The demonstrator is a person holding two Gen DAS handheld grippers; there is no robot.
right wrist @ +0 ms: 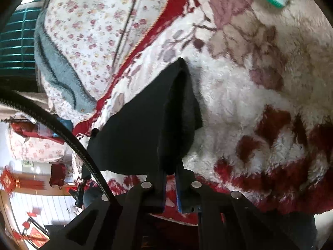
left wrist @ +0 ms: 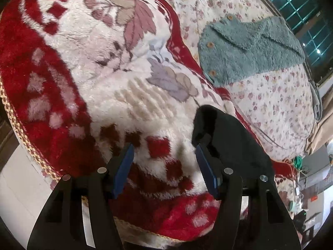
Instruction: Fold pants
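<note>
Plush bedding fills both wrist views: a thick red and white blanket (left wrist: pixel 87 66) with leaf and flower patterns lies over a bed, and beyond it, toward 1 o'clock in the left view, a sheet printed with small flowers (left wrist: pixel 276 95) carries a fuzzy grey-green garment with wooden buttons (left wrist: pixel 249 50). A dark window with a teal grid (left wrist: pixel 295 2) sits at the upper right edge. I can read no brand or label on any cloth; red hanging decorations (right wrist: pixel 12 181) at 8 o'clock in the right view bear marks too blurred to make out.

My left hand-held gripper (left wrist: pixel 164 164) stands wide, its blue pads apart over the blanket with only fleece between them. One pad (left wrist: pixel 205 170) sits right against the edge of the black pants (left wrist: pixel 235 143), which rise at 4 o'clock from the middle of that view; whether it presses on the cloth I cannot tell.

My right hand-held gripper (right wrist: pixel 170 185) is closed narrow, and a fold of the same black pants (right wrist: pixel 145 129) runs down between its fingers, so it is pinching the fabric. From there the pants spread up toward 12 o'clock, draped over the white fleece, with a point of cloth reaching near the blanket's red border. A black cable (right wrist: pixel 62 125) arcs across at 9 o'clock.
</note>
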